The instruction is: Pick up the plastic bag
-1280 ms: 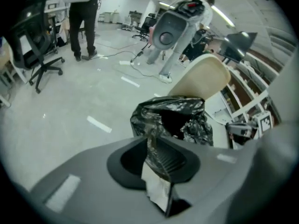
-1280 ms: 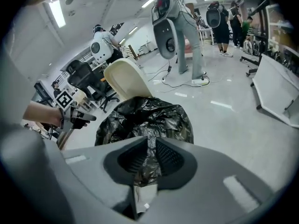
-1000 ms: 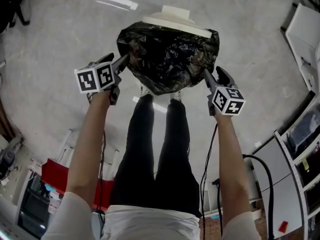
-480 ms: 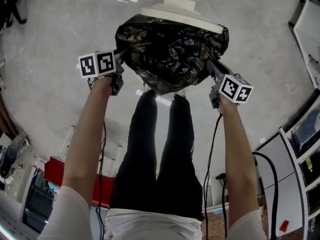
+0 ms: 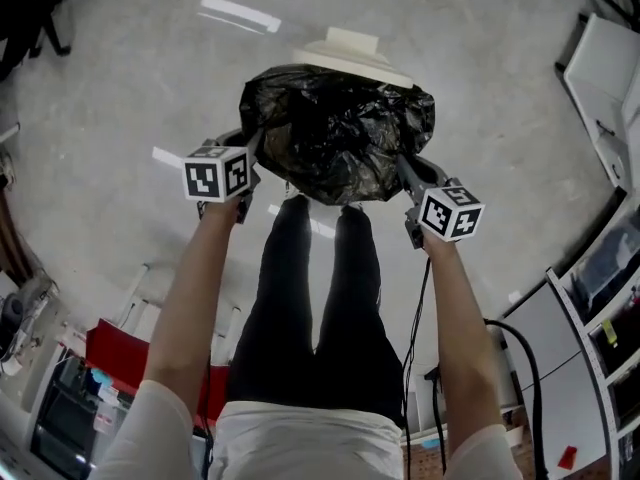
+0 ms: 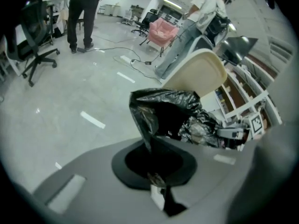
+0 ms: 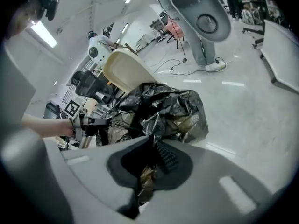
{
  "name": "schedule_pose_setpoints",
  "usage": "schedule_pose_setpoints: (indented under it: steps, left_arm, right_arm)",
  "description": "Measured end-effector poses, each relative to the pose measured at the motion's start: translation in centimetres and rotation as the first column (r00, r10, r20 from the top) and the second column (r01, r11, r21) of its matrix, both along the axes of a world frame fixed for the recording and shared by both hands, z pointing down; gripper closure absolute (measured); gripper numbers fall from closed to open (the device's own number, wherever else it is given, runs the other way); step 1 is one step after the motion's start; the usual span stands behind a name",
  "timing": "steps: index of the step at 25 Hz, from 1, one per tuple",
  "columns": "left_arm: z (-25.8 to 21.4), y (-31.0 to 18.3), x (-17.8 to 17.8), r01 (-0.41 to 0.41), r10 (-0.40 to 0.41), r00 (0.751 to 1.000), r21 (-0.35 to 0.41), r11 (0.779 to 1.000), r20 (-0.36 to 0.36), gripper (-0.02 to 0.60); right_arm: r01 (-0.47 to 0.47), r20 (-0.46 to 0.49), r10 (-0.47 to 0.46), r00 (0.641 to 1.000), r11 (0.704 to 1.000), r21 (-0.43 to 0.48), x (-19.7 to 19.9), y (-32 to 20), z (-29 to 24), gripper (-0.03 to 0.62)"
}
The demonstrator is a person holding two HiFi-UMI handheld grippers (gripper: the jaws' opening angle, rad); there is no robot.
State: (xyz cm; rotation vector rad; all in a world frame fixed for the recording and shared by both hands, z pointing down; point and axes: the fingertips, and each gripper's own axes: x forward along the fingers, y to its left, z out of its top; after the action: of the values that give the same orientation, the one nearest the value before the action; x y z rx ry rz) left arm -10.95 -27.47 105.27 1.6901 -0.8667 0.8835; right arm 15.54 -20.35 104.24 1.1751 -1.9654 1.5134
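A crumpled black plastic bag (image 5: 340,133) hangs in front of me, above my legs, stretched between both grippers. My left gripper (image 5: 254,148) is shut on the bag's left edge. In the left gripper view, black film (image 6: 163,115) runs down into the closed jaws. My right gripper (image 5: 401,167) is shut on the bag's right edge. In the right gripper view, a fold of the bag (image 7: 161,108) is pinched between the jaws. Each gripper sees the other across the bag: the right gripper (image 6: 236,133) and the left gripper (image 7: 91,123).
A cream bin lid (image 5: 346,50) stands tilted just behind the bag. White shelving (image 5: 600,268) lines the right side, and a red box (image 5: 118,353) sits at lower left. An office chair (image 6: 35,45), floor cables (image 6: 126,55) and standing people (image 6: 81,13) are farther off.
Both grippers have closed on the bag's edges and drawn inward toward each other. The bag now hangs narrower and a little lower between them.
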Motion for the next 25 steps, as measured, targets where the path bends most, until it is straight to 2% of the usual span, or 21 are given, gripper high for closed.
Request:
schedule_pose_setpoints:
  steps: [4,11,14,20,25]
  left_arm:
    - [-5.0,-0.2,0.2,0.019,-0.019,1.0,0.055,0.998,-0.005,0.575]
    - [-14.8,-0.2,-0.1,0.06,-0.056,0.998,0.118,0.991,-0.036,0.575]
    - [-19.5,0.3,0.1,0.049,-0.044,0.998,0.157,0.986,-0.036,0.575]
    - [-27.9,3.4,0.3,-0.028,0.029,1.0,0.222,0.975,-0.005,0.575]
    - [-35.1,5.4,0.4,-0.002,0.012,0.999,0.29,0.957,-0.033,0.575]
  right_arm:
    - [0.019,-0.018,-0.018,1.0,0.997,0.079,0.2,-1.3,-5.8,0.591]
    - [0.005,-0.067,0.005,0.998,0.989,0.148,2.0,-2.2,-14.7,0.591]
    - [0.002,-0.069,0.01,0.998,0.986,0.168,2.6,-1.7,-18.3,0.591]
    - [0.023,-0.079,-0.006,0.997,0.978,0.207,3.0,0.8,-26.0,0.591]
    - [0.057,-0.079,-0.036,0.996,0.956,0.289,3.2,2.8,-33.4,0.591]
